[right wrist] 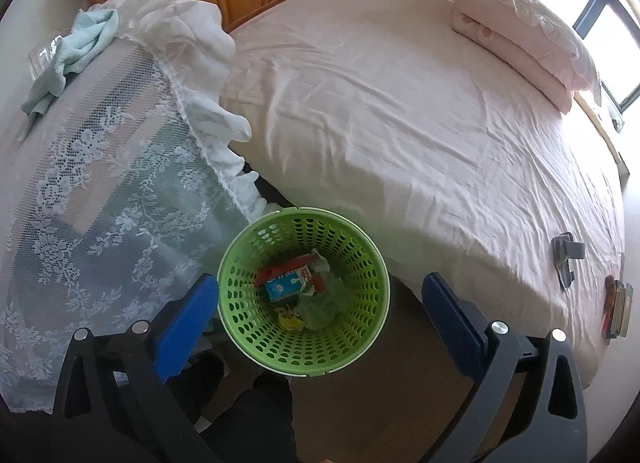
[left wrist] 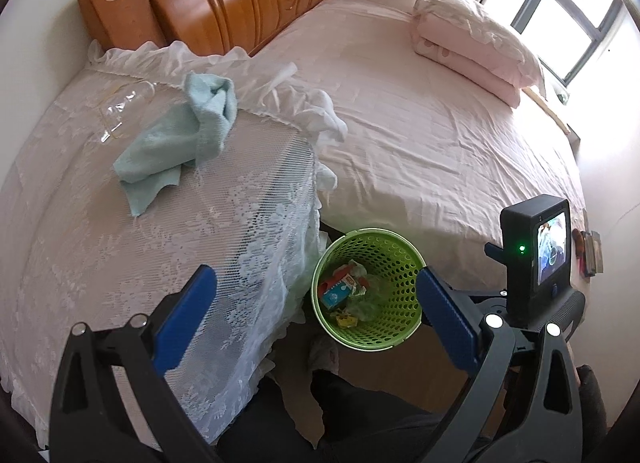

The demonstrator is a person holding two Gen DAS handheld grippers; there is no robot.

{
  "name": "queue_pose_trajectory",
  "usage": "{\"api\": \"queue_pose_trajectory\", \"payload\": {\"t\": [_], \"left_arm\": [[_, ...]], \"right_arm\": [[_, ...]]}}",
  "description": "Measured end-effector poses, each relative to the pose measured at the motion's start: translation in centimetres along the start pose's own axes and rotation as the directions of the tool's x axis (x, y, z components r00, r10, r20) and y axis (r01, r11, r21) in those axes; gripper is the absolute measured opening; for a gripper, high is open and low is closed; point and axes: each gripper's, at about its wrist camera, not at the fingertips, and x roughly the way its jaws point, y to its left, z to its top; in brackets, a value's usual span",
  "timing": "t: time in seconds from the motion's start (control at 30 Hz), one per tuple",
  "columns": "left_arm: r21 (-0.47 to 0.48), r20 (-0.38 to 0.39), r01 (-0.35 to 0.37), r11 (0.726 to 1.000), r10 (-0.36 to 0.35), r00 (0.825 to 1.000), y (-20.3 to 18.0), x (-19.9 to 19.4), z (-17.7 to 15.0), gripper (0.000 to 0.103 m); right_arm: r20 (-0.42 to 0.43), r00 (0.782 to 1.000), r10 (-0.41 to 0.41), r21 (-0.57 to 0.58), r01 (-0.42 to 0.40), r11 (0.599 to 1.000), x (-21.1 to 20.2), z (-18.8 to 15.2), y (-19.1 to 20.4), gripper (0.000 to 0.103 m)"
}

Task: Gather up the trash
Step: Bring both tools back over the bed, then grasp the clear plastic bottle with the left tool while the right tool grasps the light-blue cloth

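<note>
A green perforated trash basket (left wrist: 400,263) (right wrist: 248,259) stands on the floor between a lace-covered table and the bed. Inside lie a blue and white carton (right wrist: 286,285), a red wrapper (right wrist: 268,271), a yellow scrap (right wrist: 290,319) and crumpled clear plastic (right wrist: 322,305); the carton also shows in the left wrist view (left wrist: 335,294). My left gripper (left wrist: 316,301) is open and empty, above the table's edge and the basket. My right gripper (right wrist: 320,307) is open and empty, directly over the basket. A clear plastic wrapper (left wrist: 120,111) lies on the table beside a light blue towel (left wrist: 180,135).
The lace cloth (left wrist: 120,243) drapes the table at left. The bed (right wrist: 420,123) with pink sheet fills the right, folded pink bedding (right wrist: 520,31) at its far side. A grey object (right wrist: 566,259) and books (right wrist: 618,309) lie near the bed's right edge. The right gripper's screen unit (left wrist: 536,255) shows in the left wrist view.
</note>
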Motion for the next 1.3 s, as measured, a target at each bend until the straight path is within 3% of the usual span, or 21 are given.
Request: {"api": "queue_pose_trajectory", "payload": {"t": [0.4, 0.8, 1.07, 1.23, 1.3], "left_arm": [[-0.114, 0.044, -0.074, 0.991, 0.079, 0.996, 6.5, -1.9, -0.3, 0.095], [-0.295, 0.081, -0.159, 0.942, 0.191, 0.978, 18.2, -5.5, -2.5, 0.095], [-0.348, 0.063, -0.164, 0.923, 0.198, 0.978, 23.6, -5.5, -3.1, 0.095], [-0.33, 0.073, -0.14, 0.934, 0.174, 0.982, 24.9, -5.0, -1.3, 0.095], [-0.302, 0.081, -0.13, 0.944, 0.161, 0.984, 24.9, -4.7, 0.2, 0.095]], "right_arm": [[0.045, 0.998, 0.043, -0.071, -0.04, 0.997, -2.2, 3.3, 5.3, 0.101], [0.148, 0.966, 0.213, -0.116, -0.197, 0.973, -5.4, 12.2, 17.1, 0.101], [0.158, 0.979, 0.13, -0.089, -0.117, 0.989, -2.9, 17.3, 23.2, 0.101], [0.112, 0.983, 0.143, -0.039, -0.139, 0.989, -1.3, 18.2, 23.8, 0.086], [0.106, 0.981, 0.16, -0.024, -0.158, 0.987, -1.1, 18.1, 23.9, 0.068]]}}
